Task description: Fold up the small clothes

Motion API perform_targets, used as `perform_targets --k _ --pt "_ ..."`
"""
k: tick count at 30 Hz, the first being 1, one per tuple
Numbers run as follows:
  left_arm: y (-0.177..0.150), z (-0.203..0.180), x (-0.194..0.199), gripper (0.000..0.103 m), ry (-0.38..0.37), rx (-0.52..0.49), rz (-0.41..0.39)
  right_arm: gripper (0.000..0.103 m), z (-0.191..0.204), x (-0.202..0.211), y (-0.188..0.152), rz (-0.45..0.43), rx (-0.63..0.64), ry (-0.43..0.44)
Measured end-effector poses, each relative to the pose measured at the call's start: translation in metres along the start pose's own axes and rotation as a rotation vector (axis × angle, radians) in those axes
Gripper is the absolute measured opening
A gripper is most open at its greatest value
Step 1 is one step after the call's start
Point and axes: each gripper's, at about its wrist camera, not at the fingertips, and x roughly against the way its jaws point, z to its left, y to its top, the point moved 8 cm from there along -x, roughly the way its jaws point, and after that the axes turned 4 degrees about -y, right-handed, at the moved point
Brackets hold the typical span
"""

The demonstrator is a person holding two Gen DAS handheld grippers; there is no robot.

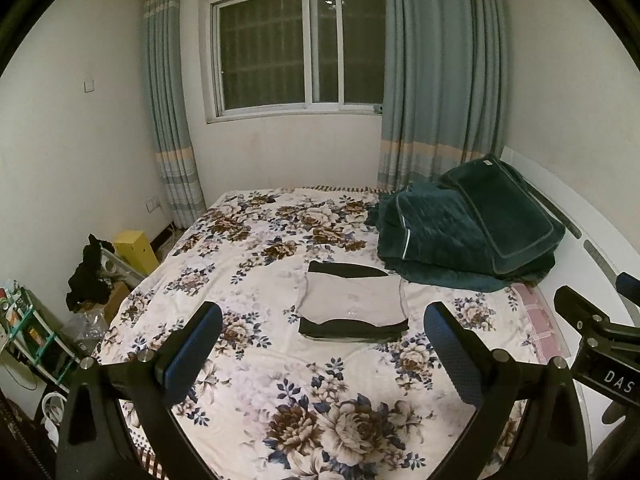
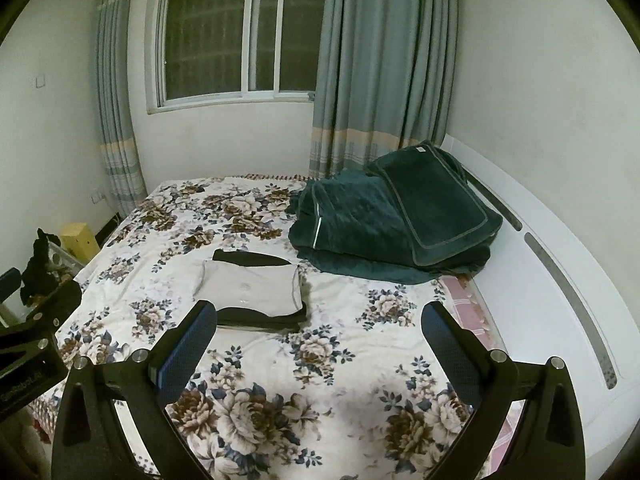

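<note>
The folded clothes (image 1: 354, 307) form a flat, squared stack, a pale grey garment over black layers, soft-edged, on the floral bedsheet (image 1: 280, 400) just ahead of the left claw (image 1: 324, 344) and ahead-left of the right claw (image 2: 320, 340). Both claws gape apart, empty.

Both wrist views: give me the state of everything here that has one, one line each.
Left gripper: open, empty, above the bed.
Right gripper: open, empty.
Grey garment: folded flat, on top of the stack.
Black garment: folded, underneath the grey one.
Green blanket: loosely heaped by the headboard.
Curtains: drawn apart.
Window: looks shut.
</note>
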Motion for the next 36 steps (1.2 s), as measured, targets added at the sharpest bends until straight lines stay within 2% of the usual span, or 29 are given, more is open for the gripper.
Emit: perform_targets --k 36 --pt "0.005 -0.003 0.016 0.103 -0.013 0.009 -0.027 0.103 -0.001 0.002 0.001 -0.007 -0.009 0.004"
